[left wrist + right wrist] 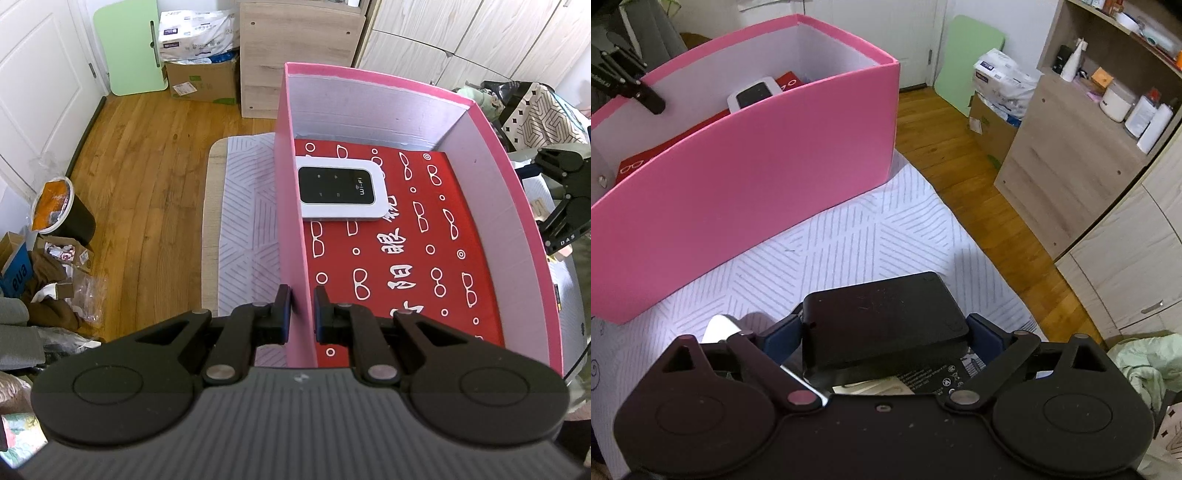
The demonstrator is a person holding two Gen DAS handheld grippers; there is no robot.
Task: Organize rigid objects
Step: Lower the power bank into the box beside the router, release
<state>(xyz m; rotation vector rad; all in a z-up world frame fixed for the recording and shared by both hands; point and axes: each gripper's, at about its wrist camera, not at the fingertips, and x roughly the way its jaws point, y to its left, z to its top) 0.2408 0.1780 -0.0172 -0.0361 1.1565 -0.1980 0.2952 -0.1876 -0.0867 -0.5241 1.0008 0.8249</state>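
A pink box [295, 229] with white inner walls stands on the striped cloth [247, 229]. My left gripper [303, 314] is shut on its left wall near the front corner. Inside lie a red sheet printed with glasses [406, 258] and a white Wi-Fi device [340, 190] at the back left. In the right wrist view the pink box [746, 177] is to the upper left, with the Wi-Fi device [753, 94] showing over its rim. My right gripper [884, 328] stands wide open around a flat black box [886, 321] on the cloth, one pad close to each side.
The cloth-covered table [868, 240] ends at the right above a wooden floor [960, 155]. A wooden shelf unit [1071, 155] holds bottles. A cardboard box [201, 83] and a green board [129, 48] stand by the wall. A shiny white object [720, 328] lies beside my right gripper's left finger.
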